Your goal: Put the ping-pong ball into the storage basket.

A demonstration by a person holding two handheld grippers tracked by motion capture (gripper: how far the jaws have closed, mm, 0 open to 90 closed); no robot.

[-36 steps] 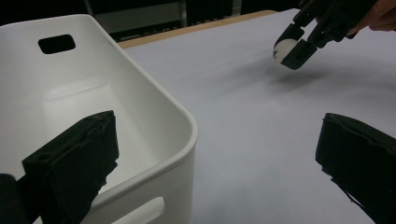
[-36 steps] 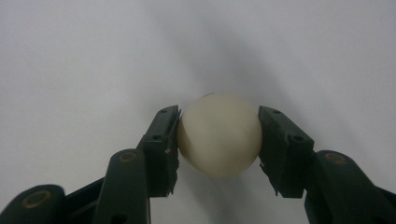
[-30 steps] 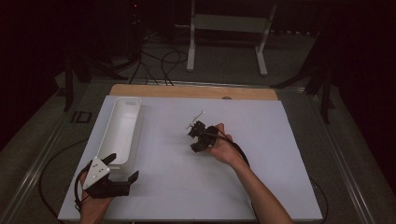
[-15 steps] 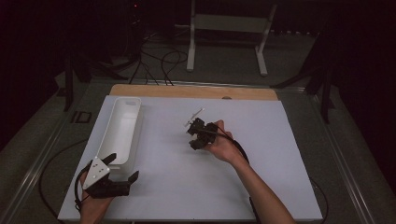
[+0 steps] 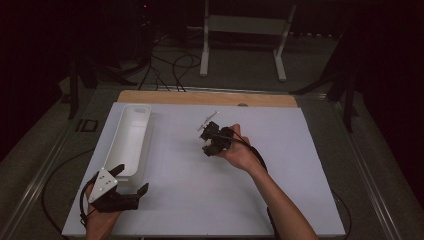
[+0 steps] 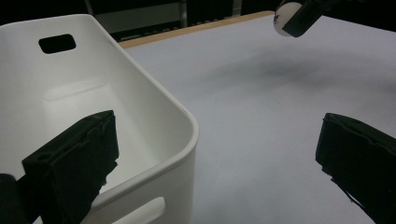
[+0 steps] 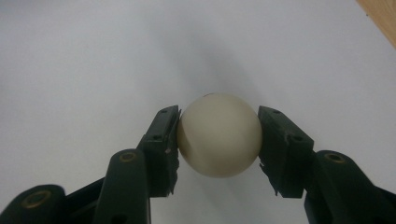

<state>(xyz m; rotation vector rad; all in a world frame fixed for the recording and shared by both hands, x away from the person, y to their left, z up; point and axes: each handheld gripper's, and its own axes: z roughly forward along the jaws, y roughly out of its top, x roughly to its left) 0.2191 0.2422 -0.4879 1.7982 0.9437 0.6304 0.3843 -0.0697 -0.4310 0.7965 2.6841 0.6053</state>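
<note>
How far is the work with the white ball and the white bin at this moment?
Done: the right gripper has clamped the white ball between its jaws, above the white table. In hand: carrying it. Left: the white bin looks empty, so the ball probably still has to go in. The left gripper stands open at the bin's near end.

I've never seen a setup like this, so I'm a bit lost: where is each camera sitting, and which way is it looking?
High view: above the person's side, looking forward and down on the white table; both forearms enter from below, with the left gripper and right gripper.
Left gripper view: rides the left gripper, looking along its open jaws, one inside the white bin.
Right gripper view: rides the right gripper, looking down at the cream ball clamped between its jaws.
Shared: the ball in the right gripper also appears in the left gripper view.
</note>
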